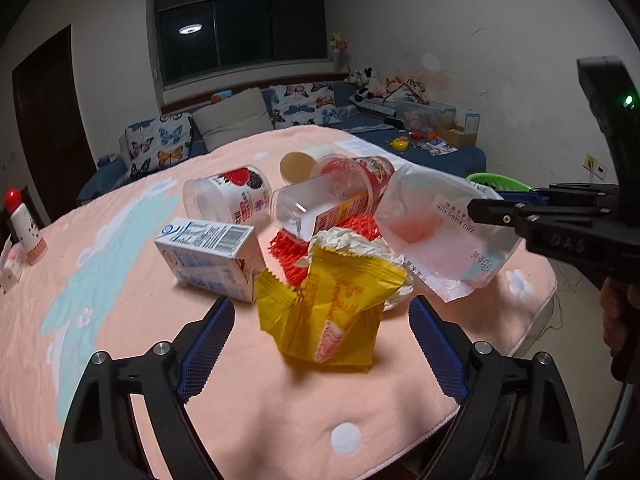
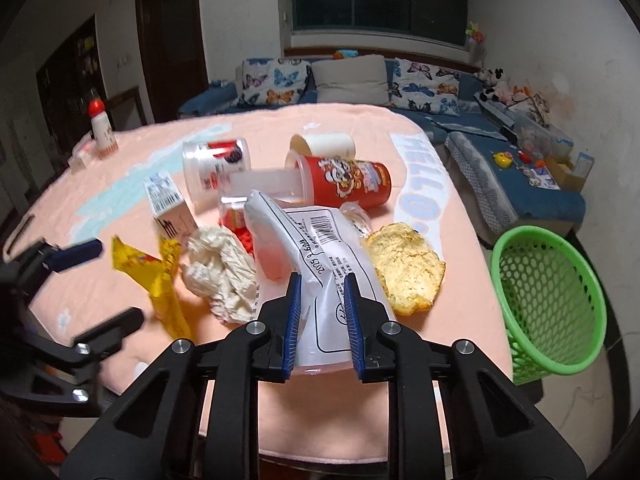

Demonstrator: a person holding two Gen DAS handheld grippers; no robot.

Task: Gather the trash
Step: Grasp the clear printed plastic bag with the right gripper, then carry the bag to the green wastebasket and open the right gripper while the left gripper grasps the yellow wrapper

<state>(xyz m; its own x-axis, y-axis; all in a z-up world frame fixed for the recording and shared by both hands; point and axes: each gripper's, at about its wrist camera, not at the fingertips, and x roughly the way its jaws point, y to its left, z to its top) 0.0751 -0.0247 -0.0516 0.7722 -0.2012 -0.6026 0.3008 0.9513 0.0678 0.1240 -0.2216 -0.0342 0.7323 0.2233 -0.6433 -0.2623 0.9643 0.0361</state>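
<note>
- Left wrist view: the left gripper (image 1: 322, 334) has its blue ribbed fingers spread wide apart, one on each side of a crumpled yellow foil snack wrapper (image 1: 332, 312) that sits on the peach-pink blanket-covered table (image 1: 120, 280); neither finger touches the wrapper.
- Just behind the wrapper lies a wad of crumpled white tissue (image 1: 360, 246), and to its left a small white-and-blue milk carton (image 1: 208, 256) on its side.
- Farther back, a clear plastic jar with a red berry label (image 1: 228, 198), a red printed plastic cup (image 1: 352, 184) and a cream paper cup (image 1: 304, 162) all lie tipped over, close together.
- At the right, the right gripper (image 1: 486, 210) comes in from the side, clamped on a translucent white plastic bag with printed text (image 1: 440, 232) that is lifted at that edge.
- Right wrist view: the right gripper (image 2: 322, 320) has its blue pads pressed onto the plastic bag (image 2: 320, 248), the film pinched between them.
- Right of the bag a flat yellow crumbly pastry (image 2: 406, 268) rests on the blanket; the tissue (image 2: 220, 272) and yellow wrapper (image 2: 160, 272) lie to the left.
- A green perforated plastic waste basket (image 2: 552, 296) stands on the floor beside the table's right edge.
- The left gripper (image 2: 104, 288) shows blurred at the left, fingers apart.
</note>
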